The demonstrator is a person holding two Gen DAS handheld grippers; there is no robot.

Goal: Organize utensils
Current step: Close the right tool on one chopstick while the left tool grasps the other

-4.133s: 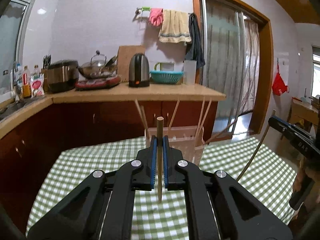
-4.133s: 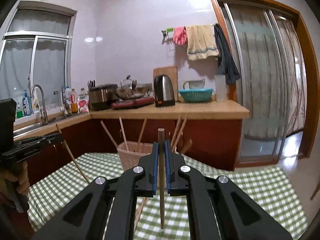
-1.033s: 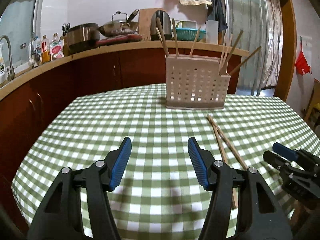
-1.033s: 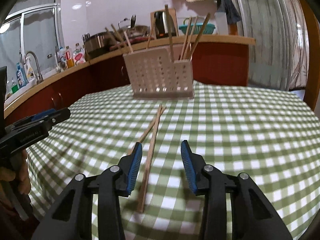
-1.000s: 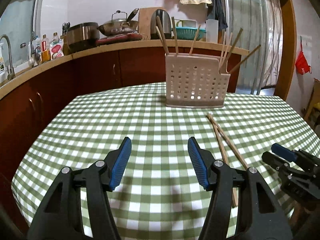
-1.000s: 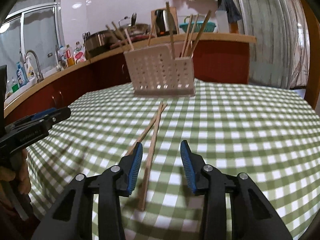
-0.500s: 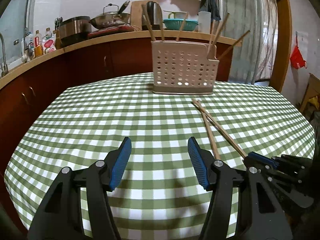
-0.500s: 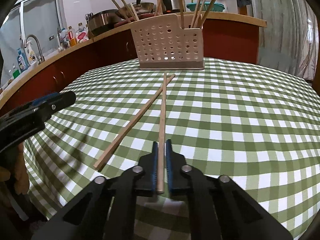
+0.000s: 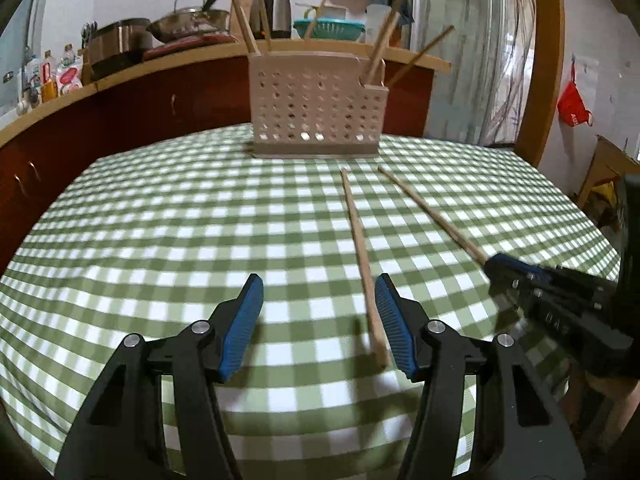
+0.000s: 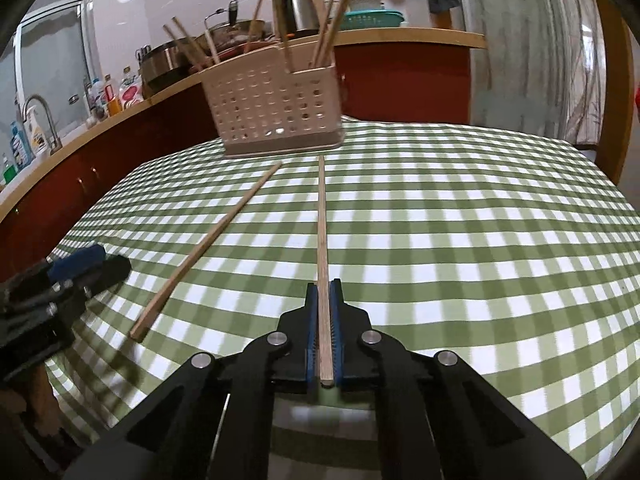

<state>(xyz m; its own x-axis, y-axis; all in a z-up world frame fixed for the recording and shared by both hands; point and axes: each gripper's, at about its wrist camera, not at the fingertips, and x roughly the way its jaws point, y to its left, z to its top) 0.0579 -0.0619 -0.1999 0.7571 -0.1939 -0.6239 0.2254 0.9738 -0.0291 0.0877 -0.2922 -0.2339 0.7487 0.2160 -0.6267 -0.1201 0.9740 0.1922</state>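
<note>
Two wooden chopsticks lie on the green checked tablecloth (image 9: 160,220) in front of a beige perforated utensil holder (image 9: 318,110) that has several chopsticks standing in it. My left gripper (image 9: 318,322) is open, low over the cloth, and the near end of one chopstick (image 9: 360,248) lies just inside its right finger. My right gripper (image 10: 323,332) is shut on the near end of the other chopstick (image 10: 321,220), which points at the holder (image 10: 276,106). The free chopstick (image 10: 208,248) lies to its left. Each gripper shows in the other's view: the right one (image 9: 494,266), the left one (image 10: 80,264).
A wooden kitchen counter (image 9: 120,76) runs behind the table with a kettle (image 9: 276,12), pots and bottles. A sliding glass door (image 9: 488,52) is at the right. The table's edge curves close below both grippers.
My right gripper has closed on the near end of one chopstick. My left gripper has moved forward and right, so the other chopstick's end now lies between its open fingers.
</note>
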